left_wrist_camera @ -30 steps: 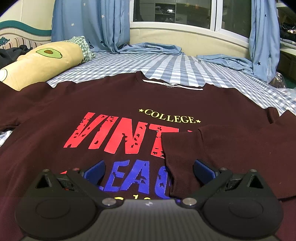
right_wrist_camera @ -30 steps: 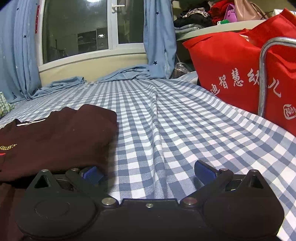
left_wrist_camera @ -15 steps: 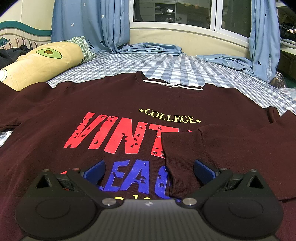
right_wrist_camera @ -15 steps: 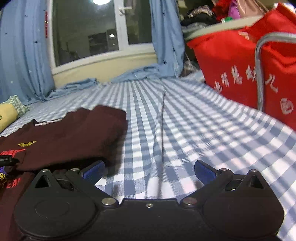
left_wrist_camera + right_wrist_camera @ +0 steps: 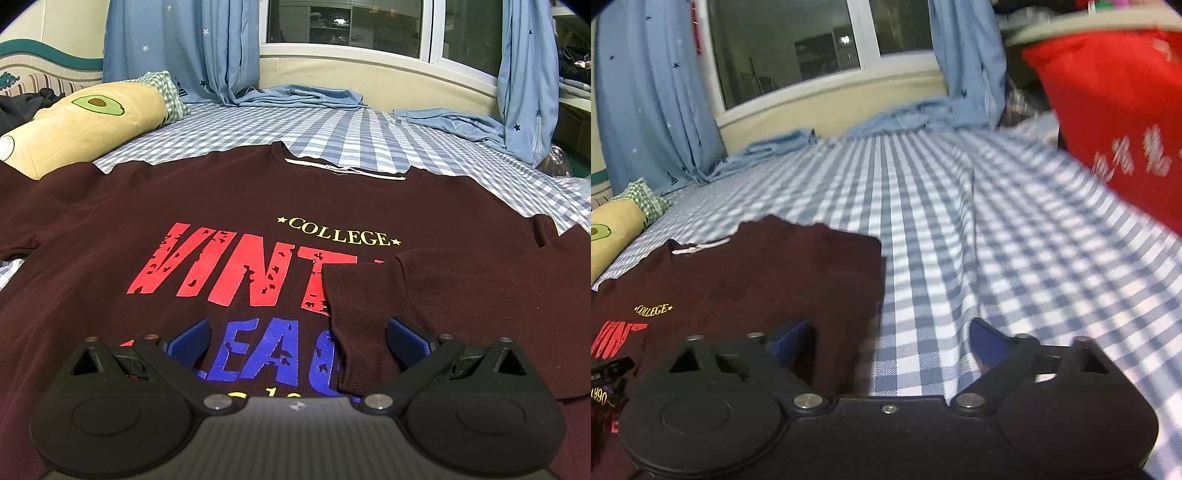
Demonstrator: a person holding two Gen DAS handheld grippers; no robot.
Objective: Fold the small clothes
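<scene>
A dark maroon sweatshirt (image 5: 229,206) with "COLLEGE VINTAGE LEAGUE" print lies flat, front up, on the checked bed. Its right sleeve (image 5: 443,295) is folded in across the chest and covers part of the print. My left gripper (image 5: 295,341) is open and empty, low over the lower print, near the sleeve's cuff. My right gripper (image 5: 886,345) is open and empty above the sweatshirt's folded right edge (image 5: 827,280); its left finger is over the cloth, its right finger over the bedsheet. The left gripper's tip shows at the left edge in the right wrist view.
A yellow avocado pillow (image 5: 77,125) lies at the far left of the bed. Blue curtains (image 5: 184,48) and bunched blue cloth (image 5: 295,96) line the window side. A red bag (image 5: 1119,110) stands to the right. Blue-white checked sheet (image 5: 1015,240) spreads to the right.
The right gripper has lifted and swung left, so more of the sweatshirt is in its view. The left gripper and the sweatshirt have not moved.
</scene>
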